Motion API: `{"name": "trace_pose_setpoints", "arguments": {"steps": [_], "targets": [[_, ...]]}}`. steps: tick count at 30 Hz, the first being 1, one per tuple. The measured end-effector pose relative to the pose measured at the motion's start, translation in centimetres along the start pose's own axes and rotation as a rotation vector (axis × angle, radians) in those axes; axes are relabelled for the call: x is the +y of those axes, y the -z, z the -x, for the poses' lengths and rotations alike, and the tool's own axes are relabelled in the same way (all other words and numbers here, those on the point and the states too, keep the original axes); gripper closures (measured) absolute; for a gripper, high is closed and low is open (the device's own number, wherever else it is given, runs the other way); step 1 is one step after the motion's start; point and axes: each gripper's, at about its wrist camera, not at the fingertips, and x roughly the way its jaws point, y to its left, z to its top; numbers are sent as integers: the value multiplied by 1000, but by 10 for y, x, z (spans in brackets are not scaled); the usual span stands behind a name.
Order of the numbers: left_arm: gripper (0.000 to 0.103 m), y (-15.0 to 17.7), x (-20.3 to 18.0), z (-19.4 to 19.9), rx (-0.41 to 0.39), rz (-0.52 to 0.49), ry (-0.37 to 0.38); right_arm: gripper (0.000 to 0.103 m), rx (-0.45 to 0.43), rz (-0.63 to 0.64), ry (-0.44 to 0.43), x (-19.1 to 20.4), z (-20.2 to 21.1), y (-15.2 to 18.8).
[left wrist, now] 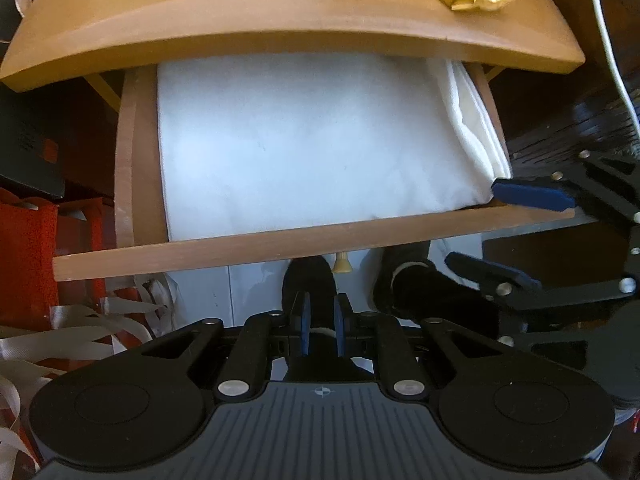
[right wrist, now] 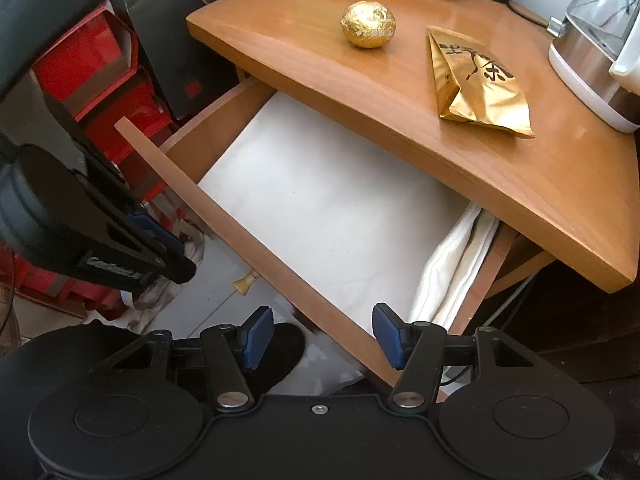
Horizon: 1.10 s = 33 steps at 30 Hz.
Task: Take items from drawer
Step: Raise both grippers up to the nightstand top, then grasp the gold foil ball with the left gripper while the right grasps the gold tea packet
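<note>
Drawer [right wrist: 256, 240] of brown wood stands pulled out under the curved wooden tabletop [right wrist: 400, 92], so that its inside can be reached from above. A folded cream-white cloth [right wrist: 452, 264] lies along its right wall on a white paper lining [right wrist: 320, 208]; I judge this cloth is the item still to take. The right gripper [right wrist: 324, 340] hangs over the front board near that corner, jaws half wide and empty, probably ready to go down. The left gripper [left wrist: 320, 328] points down in front of the drawer, jaws narrow, nothing clearly held. A gold foil ball [right wrist: 368, 24] and a gold foil pouch [right wrist: 476, 84] rest on the tabletop. The back of the drawer is hidden under the tabletop, and the dark shapes below the left gripper are hard to identify.
</note>
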Motion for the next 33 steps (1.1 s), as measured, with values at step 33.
{"name": "trace_pose_setpoints", "arguments": {"steps": [33], "targets": [[53,-92,23,90,-426,149,142,40,-336,-189,138,-61,51,-77]]}}
